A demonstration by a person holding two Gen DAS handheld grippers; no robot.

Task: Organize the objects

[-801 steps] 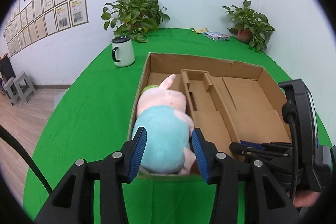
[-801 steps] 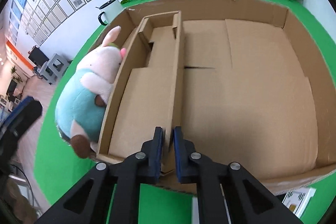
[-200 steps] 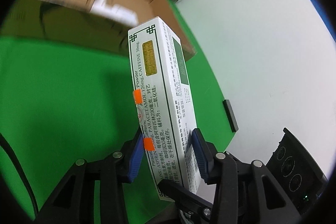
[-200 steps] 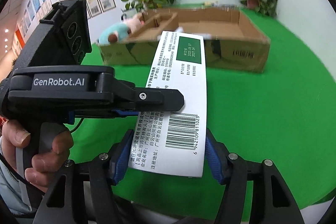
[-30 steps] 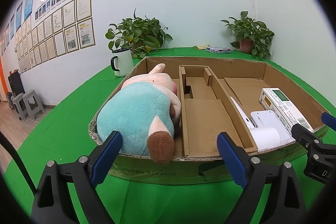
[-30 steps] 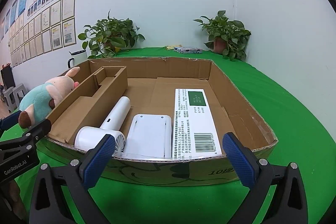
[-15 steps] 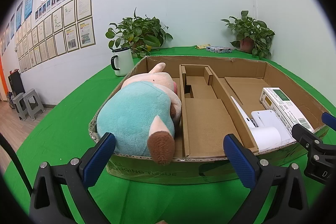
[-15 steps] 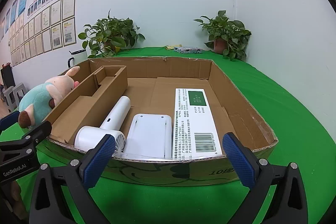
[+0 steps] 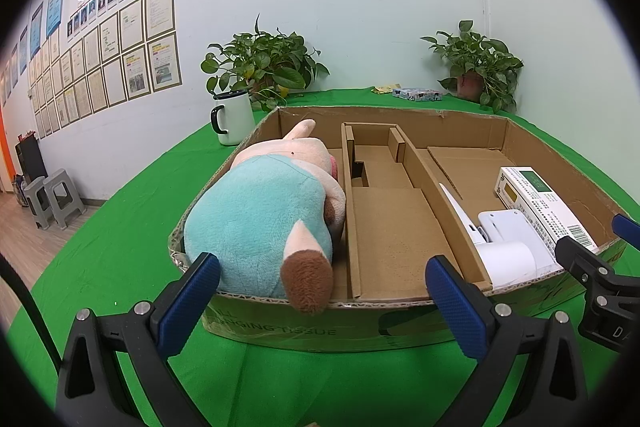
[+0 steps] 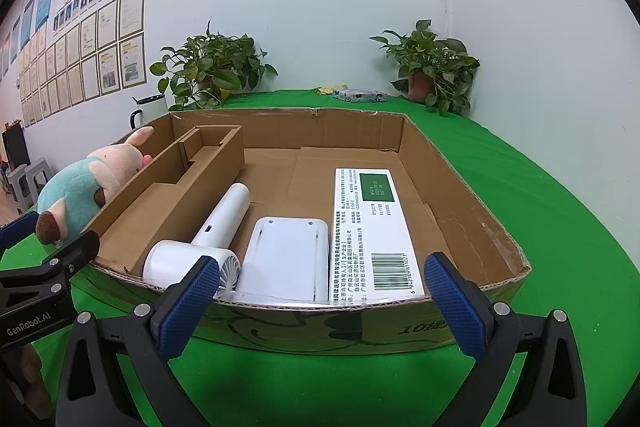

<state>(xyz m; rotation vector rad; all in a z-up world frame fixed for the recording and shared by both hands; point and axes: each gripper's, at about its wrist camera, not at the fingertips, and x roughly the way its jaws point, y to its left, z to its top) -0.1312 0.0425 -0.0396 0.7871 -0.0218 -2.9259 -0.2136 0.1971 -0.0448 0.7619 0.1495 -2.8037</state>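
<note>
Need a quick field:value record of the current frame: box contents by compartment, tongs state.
container: cardboard box on green table
left compartment: plush pig, foot over the front rim
middle compartment: raised cardboard insert, nothing on it
right compartment: white handheld fan, white flat device, medicine carton, side by side
outside box: white mug
left tongs: open, empty
right tongs: open, empty

cardboard box (image 9: 280,327): "...GING TISSUE" on near wall, just ahead of left gripper (image 9: 322,291) | same box, ahead-right of right gripper (image 10: 320,291): "10" | medicine carton (image 10: 370,227): barcode 6 942109 811023 | left gripper body: "GenRobot.AI"
</note>
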